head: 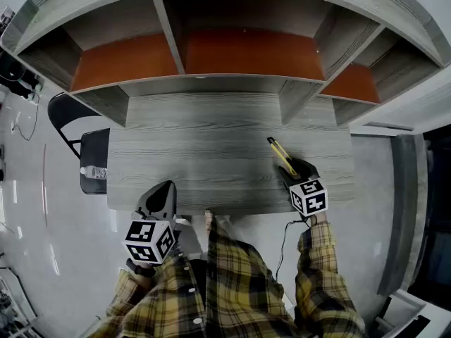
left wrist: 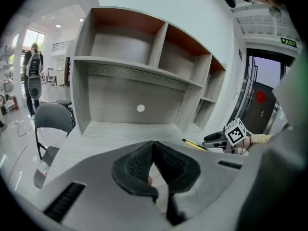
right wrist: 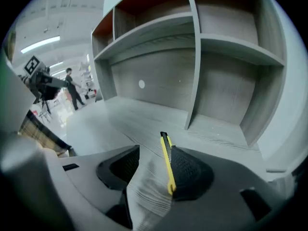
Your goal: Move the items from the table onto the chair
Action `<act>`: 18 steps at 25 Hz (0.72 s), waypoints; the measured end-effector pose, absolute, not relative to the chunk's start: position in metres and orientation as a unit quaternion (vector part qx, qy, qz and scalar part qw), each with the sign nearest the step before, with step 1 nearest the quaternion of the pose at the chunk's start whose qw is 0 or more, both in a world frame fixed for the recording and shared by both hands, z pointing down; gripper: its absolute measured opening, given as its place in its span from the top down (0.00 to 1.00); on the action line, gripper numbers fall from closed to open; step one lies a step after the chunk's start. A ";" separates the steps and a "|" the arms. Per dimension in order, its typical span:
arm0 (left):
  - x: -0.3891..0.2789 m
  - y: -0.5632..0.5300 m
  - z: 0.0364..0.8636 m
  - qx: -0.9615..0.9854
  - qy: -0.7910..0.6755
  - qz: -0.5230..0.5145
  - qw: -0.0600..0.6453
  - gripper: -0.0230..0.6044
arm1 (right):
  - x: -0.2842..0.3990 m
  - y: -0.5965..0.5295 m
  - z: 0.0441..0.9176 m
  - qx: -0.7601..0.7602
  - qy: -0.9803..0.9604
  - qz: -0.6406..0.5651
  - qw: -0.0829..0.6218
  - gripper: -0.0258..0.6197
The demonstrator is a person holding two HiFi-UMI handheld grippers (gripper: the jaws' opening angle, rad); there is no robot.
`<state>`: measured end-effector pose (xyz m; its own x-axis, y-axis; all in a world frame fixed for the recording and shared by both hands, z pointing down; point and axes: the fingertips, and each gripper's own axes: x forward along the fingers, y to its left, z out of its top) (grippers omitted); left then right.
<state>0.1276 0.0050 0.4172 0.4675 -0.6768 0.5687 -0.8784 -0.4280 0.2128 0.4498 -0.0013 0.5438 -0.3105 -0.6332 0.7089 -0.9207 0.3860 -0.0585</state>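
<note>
A yellow utility knife point(head: 281, 155) lies on the grey wooden table point(head: 197, 153), right of centre. My right gripper point(head: 290, 169) is down at the knife's near end and stands open. In the right gripper view the knife point(right wrist: 166, 162) lies between the jaws, along the inner face of the right finger point(right wrist: 190, 172), with a wide gap to the left finger. My left gripper point(head: 163, 190) hovers at the table's front edge, left of centre. It is shut, pads point(left wrist: 166, 160) together, and I see nothing held. The black chair point(head: 94, 153) stands off the table's left end.
A small pale object point(head: 94, 172) lies on the chair seat. A shelf unit with orange-backed compartments point(head: 232, 55) stands along the table's far side. A person point(right wrist: 72, 90) stands far off in the room behind.
</note>
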 end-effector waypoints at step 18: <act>0.120 0.014 0.431 0.795 -0.500 0.225 0.259 0.96 | 0.476 -0.021 0.618 0.476 -0.751 0.269 0.369 0.76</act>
